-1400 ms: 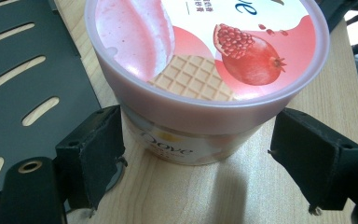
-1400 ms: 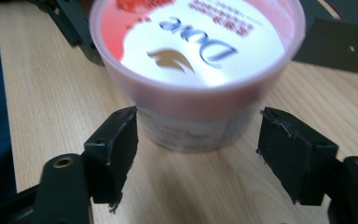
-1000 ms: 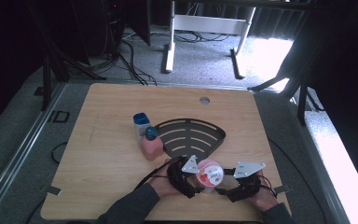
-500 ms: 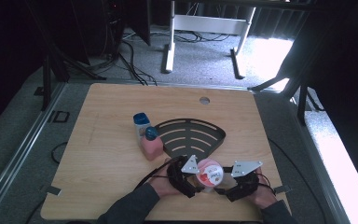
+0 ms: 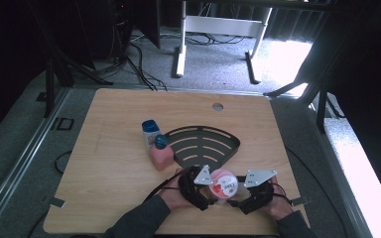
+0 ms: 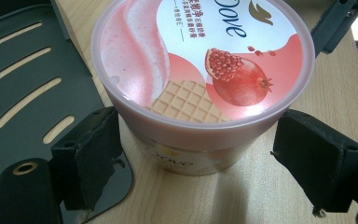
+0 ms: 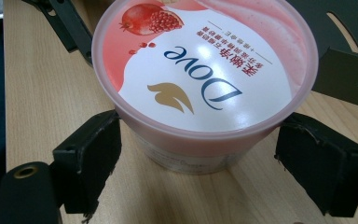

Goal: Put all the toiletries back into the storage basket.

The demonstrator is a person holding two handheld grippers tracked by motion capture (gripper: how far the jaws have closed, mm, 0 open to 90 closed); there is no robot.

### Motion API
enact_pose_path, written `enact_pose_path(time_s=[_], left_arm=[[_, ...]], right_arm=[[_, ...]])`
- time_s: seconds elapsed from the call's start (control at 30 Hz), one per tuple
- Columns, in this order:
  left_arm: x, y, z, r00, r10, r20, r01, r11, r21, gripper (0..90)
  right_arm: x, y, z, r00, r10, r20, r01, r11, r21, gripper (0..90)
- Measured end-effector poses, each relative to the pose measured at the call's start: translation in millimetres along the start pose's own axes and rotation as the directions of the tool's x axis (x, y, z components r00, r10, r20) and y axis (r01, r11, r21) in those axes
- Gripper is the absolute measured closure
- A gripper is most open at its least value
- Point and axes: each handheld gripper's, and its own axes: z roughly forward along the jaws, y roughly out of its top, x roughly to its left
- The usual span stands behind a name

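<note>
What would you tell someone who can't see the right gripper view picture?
A pink Dove ice cream tub with a pomegranate on its lid stands on a wooden table, between the two black jaws of the right tool, which have just been opening and sit beside the tub's sides. Part of a black slotted tray shows at the top right.
</note>
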Motion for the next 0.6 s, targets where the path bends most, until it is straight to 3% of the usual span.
enact_pose_path(time_s=[0.6], left_arm=[[-1.0,4.9,-3.7,1.0,-0.002,-0.002,0.002,0.9999,0.014,15.5]], right_arm=[[-0.3,1.5,-1.0,0.9995,0.026,-0.016,-0.026,1.0,0.003,14.1]])
